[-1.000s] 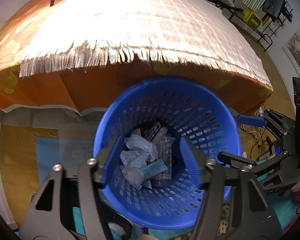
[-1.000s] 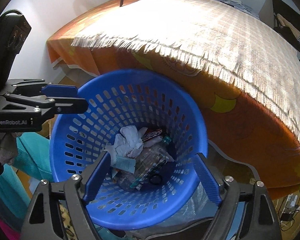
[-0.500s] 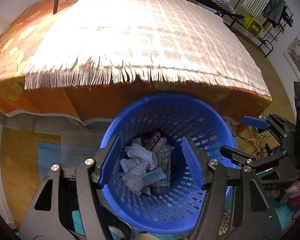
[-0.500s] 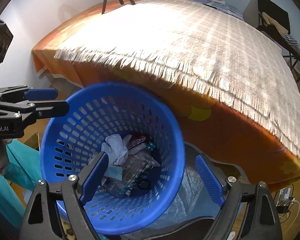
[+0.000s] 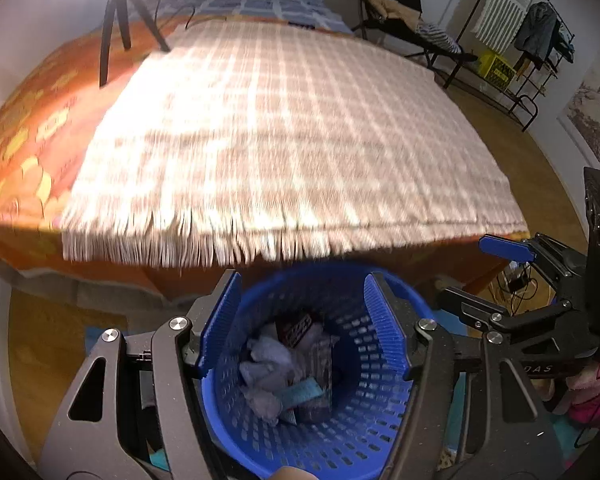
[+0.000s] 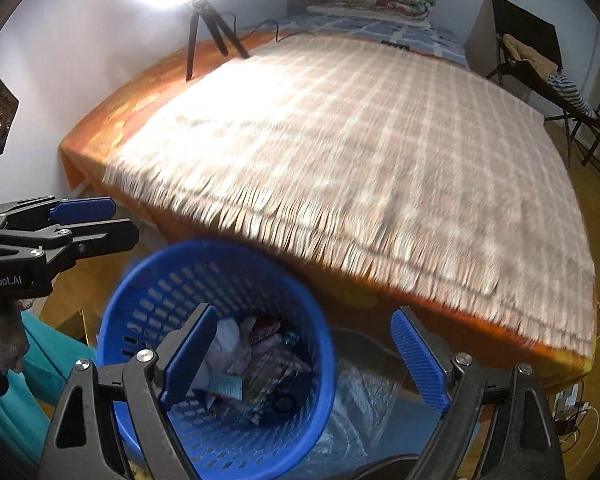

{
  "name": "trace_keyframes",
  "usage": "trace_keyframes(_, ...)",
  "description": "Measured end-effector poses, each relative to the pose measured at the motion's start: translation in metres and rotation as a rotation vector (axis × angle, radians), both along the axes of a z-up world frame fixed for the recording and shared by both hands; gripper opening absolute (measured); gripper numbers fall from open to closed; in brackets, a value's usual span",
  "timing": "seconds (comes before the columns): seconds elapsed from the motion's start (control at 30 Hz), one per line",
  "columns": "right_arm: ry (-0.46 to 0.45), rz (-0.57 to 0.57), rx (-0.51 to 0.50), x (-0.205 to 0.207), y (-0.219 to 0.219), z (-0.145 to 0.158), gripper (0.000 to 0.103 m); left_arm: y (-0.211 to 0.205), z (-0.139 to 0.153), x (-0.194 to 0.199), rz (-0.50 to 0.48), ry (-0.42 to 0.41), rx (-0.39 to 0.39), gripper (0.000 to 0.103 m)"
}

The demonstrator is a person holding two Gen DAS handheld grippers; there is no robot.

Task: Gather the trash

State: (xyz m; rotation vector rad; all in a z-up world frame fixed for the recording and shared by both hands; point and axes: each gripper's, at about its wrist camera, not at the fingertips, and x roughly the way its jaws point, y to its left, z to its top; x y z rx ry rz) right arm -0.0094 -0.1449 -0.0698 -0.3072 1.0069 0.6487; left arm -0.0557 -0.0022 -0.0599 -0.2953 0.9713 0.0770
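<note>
A blue perforated trash basket (image 5: pixel 364 412) (image 6: pixel 148 304) stands on the floor by the bed's foot. Inside lie crumpled white tissues (image 5: pixel 268 360) (image 6: pixel 230 340), a dark snack wrapper (image 5: pixel 296 326), a teal packet (image 5: pixel 300 392) and clear plastic (image 6: pixel 272 376). My left gripper (image 5: pixel 302 326) hangs open above the basket with nothing between its blue pads. My right gripper (image 6: pixel 300 356) is open and empty too, over the basket's right rim. Each gripper shows in the other's view, the right gripper (image 5: pixel 512 280) at the right edge and the left gripper (image 6: pixel 84 220) at the left edge.
A bed with an orange sheet (image 5: pixel 24 176) and a fringed checked blanket (image 5: pixel 284 136) (image 6: pixel 360 152) fills the far view. A tripod with a bright lamp (image 6: pixel 204 24) stands on it. Clear plastic sheeting (image 6: pixel 360 392) lies beside the basket. A chair and clothes rack (image 5: pixel 540 40) stand far right.
Both grippers have risen and tilted up from the basket; it now sits lower and smaller in both views, with far more of the bed showing. Neither gripper's opening has changed.
</note>
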Motion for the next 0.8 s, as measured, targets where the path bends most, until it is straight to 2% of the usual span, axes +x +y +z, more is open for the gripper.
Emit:
trace_keyframes(0.23, -0.041, -0.009, 0.027, 0.018, 0.000, 0.024, 0.090, 0.007, 0.026, 0.022, 0.001, -0.055, 0.027, 0.066)
trace_keyframes(0.3, -0.064, -0.009, 0.030, 0.024, 0.001, 0.032, 0.090, 0.010, 0.032, 0.030, 0.006, -0.072, 0.030, 0.071)
trace_keyframes(0.53, -0.094, -0.010, 0.072, 0.047, 0.004, 0.050, 0.092, 0.017, 0.053, 0.048, 0.014, -0.129, 0.043, 0.073)
trace_keyframes(0.63, -0.102, -0.011, 0.087, 0.056, 0.005, 0.056, 0.092, 0.020, 0.061, 0.056, 0.023, -0.153, 0.047, 0.080)
trace_keyframes(0.8, -0.117, -0.023, 0.127, 0.074, 0.006, 0.062, 0.092, 0.022, 0.069, 0.067, 0.031, -0.182, 0.047, 0.082)
